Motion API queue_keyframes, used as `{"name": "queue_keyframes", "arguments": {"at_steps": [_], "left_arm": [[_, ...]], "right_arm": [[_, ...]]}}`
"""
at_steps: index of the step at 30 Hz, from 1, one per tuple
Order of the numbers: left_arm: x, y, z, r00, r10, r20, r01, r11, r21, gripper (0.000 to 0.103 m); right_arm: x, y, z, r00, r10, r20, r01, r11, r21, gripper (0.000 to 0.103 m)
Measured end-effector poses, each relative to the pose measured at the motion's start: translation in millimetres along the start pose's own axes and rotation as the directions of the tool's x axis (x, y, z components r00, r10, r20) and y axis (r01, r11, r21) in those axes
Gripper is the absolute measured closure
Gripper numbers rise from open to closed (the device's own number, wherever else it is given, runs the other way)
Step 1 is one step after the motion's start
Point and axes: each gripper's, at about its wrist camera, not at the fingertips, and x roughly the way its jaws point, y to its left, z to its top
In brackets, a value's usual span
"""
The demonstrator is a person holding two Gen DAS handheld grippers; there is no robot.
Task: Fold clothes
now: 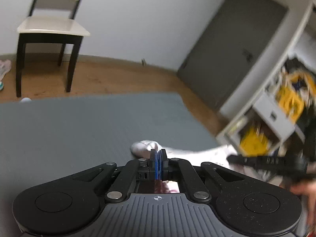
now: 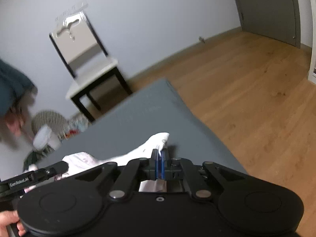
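A white garment (image 1: 143,148) lies bunched on the grey mat (image 1: 88,126) and stretches to the right. My left gripper (image 1: 158,153) is shut, its blue pads pinching a fold of this cloth, and more cloth shows under the jaws. In the right wrist view the white garment (image 2: 156,141) rises in a peak on the grey mat (image 2: 138,118). My right gripper (image 2: 160,153) is shut on that peak. Pale pink-white fabric (image 2: 79,161) trails left towards the left gripper's body (image 2: 39,174). The right gripper's body (image 1: 260,163) shows blurred in the left wrist view.
A chair (image 1: 51,29) with dark legs stands on the wooden floor (image 2: 246,98) beyond the mat's far edge. A white shelf unit (image 1: 276,106) with yellow and black items is at the right. A woven basket (image 2: 49,121) and a person's hand (image 2: 8,223) are at the left.
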Motion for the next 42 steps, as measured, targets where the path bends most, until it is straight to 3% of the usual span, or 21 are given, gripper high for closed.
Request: {"name": "queue_keyframes", "arguments": {"at_steps": [5,8,9,10,11,14,16,19,22,24,27,31,32,33,34,35,36,37,38,39,42], "left_arm": [[9,1,22,0.996,0.079,0.029,-0.081,0.995,0.062,0.102],[21,9,24,0.988,0.152,0.032,-0.153,0.988,0.023,0.102],[28,12,21,0.985,0.171,-0.008,-0.171,0.985,0.000,0.102],[36,17,18,0.982,0.179,-0.054,-0.181,0.983,-0.018,0.102],[38,18,15,0.983,0.176,-0.060,-0.177,0.984,-0.022,0.102],[32,21,15,0.986,0.160,-0.047,-0.161,0.987,-0.019,0.101],[22,28,21,0.982,0.181,-0.049,-0.184,0.982,-0.051,0.100],[-13,40,27,0.972,0.230,-0.042,-0.233,0.965,-0.121,0.099],[-65,46,24,0.990,0.120,-0.073,-0.128,0.984,-0.122,0.099],[-107,46,13,0.992,0.056,-0.113,-0.065,0.995,-0.072,0.098],[-184,50,-3,0.984,0.052,-0.171,-0.051,0.999,0.010,0.098],[-289,78,-18,0.960,0.143,-0.241,-0.145,0.989,0.007,0.096],[-313,89,-21,0.954,0.162,-0.252,-0.172,0.985,-0.019,0.086],[-336,100,-22,0.950,0.177,-0.258,-0.195,0.980,-0.048,0.063],[-358,110,-24,0.947,0.196,-0.254,-0.221,0.972,-0.075,0.046],[-380,118,-27,0.947,0.224,-0.230,-0.250,0.963,-0.095,0.017],[-400,125,-30,0.946,0.255,-0.199,-0.280,0.954,-0.108,0.010],[-416,132,-31,0.944,0.281,-0.171,-0.303,0.945,-0.119,0.009],[-427,138,-30,0.944,0.288,-0.159,-0.310,0.942,-0.132,0.009],[-439,144,-28,0.946,0.282,-0.160,-0.306,0.940,-0.151,0.009],[-474,155,-26,0.953,0.272,-0.130,-0.295,0.932,-0.210,0.009]], "right_arm": [[12,20,14,0.998,-0.034,0.043,0.036,0.999,-0.027,0.100],[32,22,13,0.997,-0.069,0.026,0.070,0.997,-0.029,0.099],[37,22,11,0.995,-0.094,0.017,0.094,0.995,-0.036,0.099],[44,24,6,0.993,-0.120,0.009,0.121,0.992,-0.045,0.091],[45,22,2,0.991,-0.130,-0.004,0.130,0.990,-0.050,0.069],[37,15,-7,0.992,-0.128,0.019,0.129,0.989,-0.069,0.042],[22,4,-5,0.989,-0.145,0.023,0.146,0.988,-0.043,0.038],[-20,-20,-7,0.998,-0.060,0.006,0.060,0.998,0.008,0.038],[-85,-30,-27,0.998,0.066,-0.005,-0.066,0.997,0.038,0.037],[-128,-30,-44,0.987,0.158,-0.037,-0.157,0.987,0.047,0.037],[-193,-7,-71,0.957,0.279,-0.074,-0.277,0.960,0.039,0.033],[-275,49,-104,0.893,0.441,-0.092,-0.441,0.897,0.021,0.025],[-295,66,-113,0.872,0.477,-0.106,-0.479,0.878,0.012,0.023],[-311,82,-121,0.857,0.501,-0.121,-0.505,0.863,0.000,0.021],[-327,99,-129,0.847,0.516,-0.129,-0.521,0.854,-0.005,0.018],[-341,116,-142,0.833,0.534,-0.144,-0.541,0.841,-0.006,0.016],[-356,130,-156,0.815,0.556,-0.164,-0.564,0.826,-0.004,0.016],[-368,144,-167,0.800,0.573,-0.177,-0.581,0.814,0.006,0.016],[-379,159,-177,0.771,0.609,-0.187,-0.617,0.787,0.021,0.016],[-391,175,-187,0.739,0.645,-0.196,-0.652,0.758,0.037,0.016],[-433,206,-203,0.691,0.702,-0.171,-0.698,0.710,0.093,0.016]]}}
